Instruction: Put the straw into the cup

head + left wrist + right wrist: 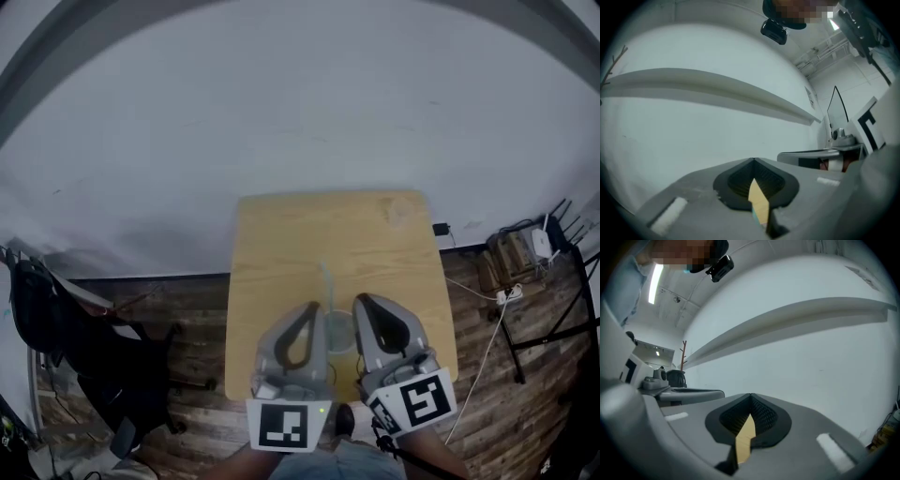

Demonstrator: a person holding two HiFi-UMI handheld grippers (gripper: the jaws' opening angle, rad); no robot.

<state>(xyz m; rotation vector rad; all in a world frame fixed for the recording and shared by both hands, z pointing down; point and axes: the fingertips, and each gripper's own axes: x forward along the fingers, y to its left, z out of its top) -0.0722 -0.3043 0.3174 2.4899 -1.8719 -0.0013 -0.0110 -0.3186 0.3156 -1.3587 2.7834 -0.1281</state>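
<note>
Seen from the head view, a small wooden table (281, 234) is shown against a pale wall (281, 112), with a clear plastic cup (339, 336) standing near its front edge. A thin, pale straw (327, 286) appears to rise out of the cup and lean a little to the left, though it is faint. The left gripper (312, 306) and the right gripper (362, 300) are held just beside the cup, one on each side. Whether either touches it cannot be told.

In the left gripper view, the left gripper's (753, 160) jaws are seen pressed together at their tips, with nothing held. Only a sliver of tan tabletop is glimpsed through the gap behind the tips. Cup and straw are not shown there (the camera is aimed up at the wall).

In the right gripper view, the right gripper's (751, 395) jaws are likewise closed tip to tip and empty, with the same tan sliver behind them.

The straw is judged to be already in the cup, so the step in hand is probably a clean retreat. It would be done well if both grippers were drawn back and apart from the cup together, so that the light cup is not nudged and the straw's top is not caught and tipped out.
</note>
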